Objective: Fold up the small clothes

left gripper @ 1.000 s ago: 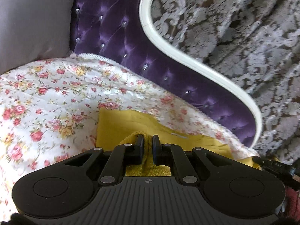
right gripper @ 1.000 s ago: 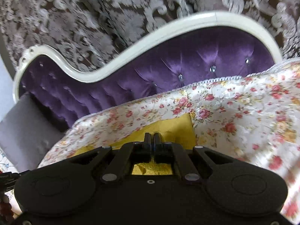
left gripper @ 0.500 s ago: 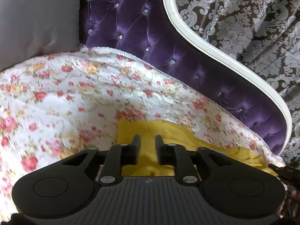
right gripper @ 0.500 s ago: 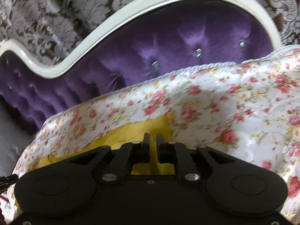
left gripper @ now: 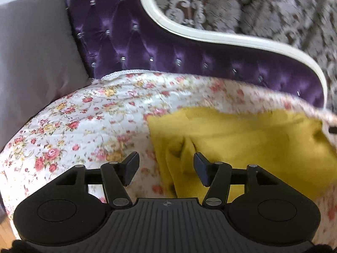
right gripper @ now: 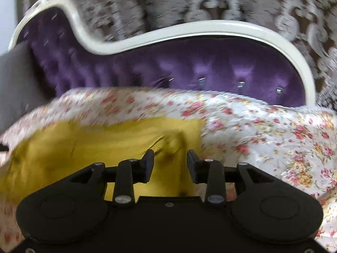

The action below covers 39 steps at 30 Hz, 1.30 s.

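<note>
A: Where is the yellow garment (left gripper: 242, 139) now?

B: It lies on the floral quilt (left gripper: 88, 116) that covers the bed, laid out fairly flat. Seen from the right wrist, the same cloth (right gripper: 101, 145) has a straight right edge and a small puckered ridge just ahead of the fingers.

A: Is either tool gripping it?

B: No. The left tool (left gripper: 166, 167) has its fingers spread wide with nothing between them; it sits over the garment's left edge, one finger above the quilt and the other above the yellow fabric. The right tool (right gripper: 170, 164) is likewise spread and holds nothing, poised over the right edge.

A: So how far along is the folding?

B: At a guess, one fold is laid down: the cloth reads as a tidy rectangle with a doubled-looking lip along the near left side. I cannot count the layers, though. The wrinkles near each tool probably need smoothing, and a further fold may remain to make it compact.

A: And around it?

B: A grey pillow (left gripper: 31, 59) at the left, a purple tufted headboard (left gripper: 130, 42) with a white frame behind, then a patterned curtain (left gripper: 263, 6).
</note>
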Available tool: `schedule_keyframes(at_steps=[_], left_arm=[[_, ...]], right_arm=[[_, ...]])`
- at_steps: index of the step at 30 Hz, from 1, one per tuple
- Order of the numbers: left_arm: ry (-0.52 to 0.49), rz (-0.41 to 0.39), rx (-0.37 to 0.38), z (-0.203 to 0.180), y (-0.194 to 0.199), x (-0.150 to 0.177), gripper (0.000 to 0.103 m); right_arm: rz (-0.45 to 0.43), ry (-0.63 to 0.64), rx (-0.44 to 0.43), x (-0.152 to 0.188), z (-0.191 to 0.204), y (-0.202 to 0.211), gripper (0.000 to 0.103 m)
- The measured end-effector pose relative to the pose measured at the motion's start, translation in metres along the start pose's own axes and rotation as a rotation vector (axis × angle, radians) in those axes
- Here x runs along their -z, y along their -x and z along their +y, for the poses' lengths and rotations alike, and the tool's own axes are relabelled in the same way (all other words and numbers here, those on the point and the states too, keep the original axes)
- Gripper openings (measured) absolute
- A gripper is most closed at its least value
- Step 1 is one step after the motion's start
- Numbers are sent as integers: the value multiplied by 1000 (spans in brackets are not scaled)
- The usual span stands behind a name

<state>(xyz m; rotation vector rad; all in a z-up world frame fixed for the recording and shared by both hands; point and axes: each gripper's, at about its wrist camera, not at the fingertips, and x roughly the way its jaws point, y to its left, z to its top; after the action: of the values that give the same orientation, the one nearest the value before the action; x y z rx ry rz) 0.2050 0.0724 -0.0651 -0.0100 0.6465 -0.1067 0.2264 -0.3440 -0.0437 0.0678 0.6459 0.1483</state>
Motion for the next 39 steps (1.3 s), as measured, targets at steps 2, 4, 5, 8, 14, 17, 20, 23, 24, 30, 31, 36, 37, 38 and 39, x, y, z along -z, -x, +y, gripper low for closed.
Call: schedule_keyframes(at_steps=[2,4,5,8,14,17,20,23,24,30,31,36,37,38,39], left_arm=[[-54,8,-6,-7,1,7,55],[-103,25,-4,-14,-2,12,55],[-122,33,-5,-16,-4,14,55],[-161,57,-6,-19,-13,19,55],[-207,59,-19,-23,-43,4,55],[-185,42,-32,-21,-61,-16,55],[-125,44,-34,-12,-82,-40,55],[-26,43,-47,2,-98,-58,55],[-4,39,-60,7,-101,-63,55],[76,18,-58,27,-93,-71,55],[83,23,-41,29,-89,-67,55],[81,60,43,25,-79,-48,55],[80,66,56,23,-79,-45,55],[78,70,66,21,-80,-43,55],[72,72,76,19,-81,-41,55]], right_arm=[[27,54,-18,6,13,-1,48],[51,97,-31,13,22,-5,48],[64,116,-34,15,27,-9,48],[92,147,-41,21,34,-19,48],[98,189,-27,15,36,-51,48],[80,182,-12,1,32,-68,48],[68,155,4,-16,28,-88,48],[52,93,33,-29,19,-101,48],[45,72,43,-33,16,-103,48],[-3,-30,52,-34,-3,-86,49],[-7,-34,52,-32,-6,-81,49],[-7,-45,40,-21,-16,-69,56],[-2,-39,35,-19,-16,-70,56],[1,-33,33,-19,-16,-72,56],[4,-26,30,-19,-15,-74,56]])
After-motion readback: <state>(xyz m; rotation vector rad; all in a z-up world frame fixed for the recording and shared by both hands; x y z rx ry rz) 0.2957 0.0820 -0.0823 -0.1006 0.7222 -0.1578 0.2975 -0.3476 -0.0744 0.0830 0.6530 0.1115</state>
